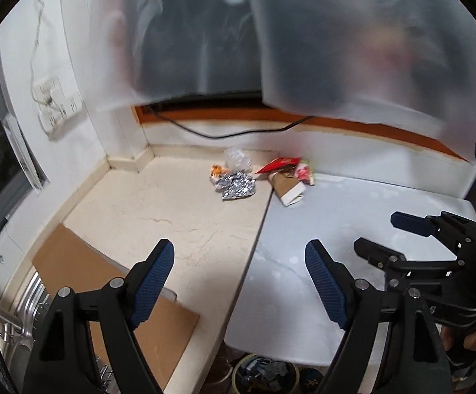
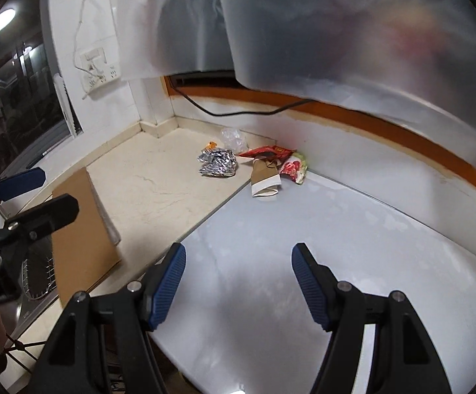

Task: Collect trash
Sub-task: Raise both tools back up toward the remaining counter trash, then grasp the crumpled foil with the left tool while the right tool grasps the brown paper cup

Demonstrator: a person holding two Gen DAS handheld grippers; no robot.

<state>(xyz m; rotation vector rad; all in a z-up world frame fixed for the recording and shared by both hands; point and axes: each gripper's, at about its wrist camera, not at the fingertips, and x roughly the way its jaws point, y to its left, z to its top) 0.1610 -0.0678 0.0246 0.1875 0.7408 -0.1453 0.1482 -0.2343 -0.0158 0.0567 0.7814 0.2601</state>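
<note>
A cream stone counter [image 2: 159,177] meets a white board [image 2: 336,229]. On them lie crumpled shiny foil [image 2: 218,163], a clear plastic wrapper [image 2: 233,138], a red packet [image 2: 269,151], a squashed brown paper cup [image 2: 264,177], and flat brown cardboard [image 2: 80,229].

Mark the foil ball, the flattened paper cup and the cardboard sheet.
foil ball [image 1: 236,187]: left wrist view, centre of the crumple.
flattened paper cup [image 2: 264,179]: right wrist view, mid body.
cardboard sheet [image 2: 82,229]: right wrist view, middle of the face.

Each black claw [image 1: 239,256] carries blue ribbed pads [image 2: 169,285] and silver screws.
</note>
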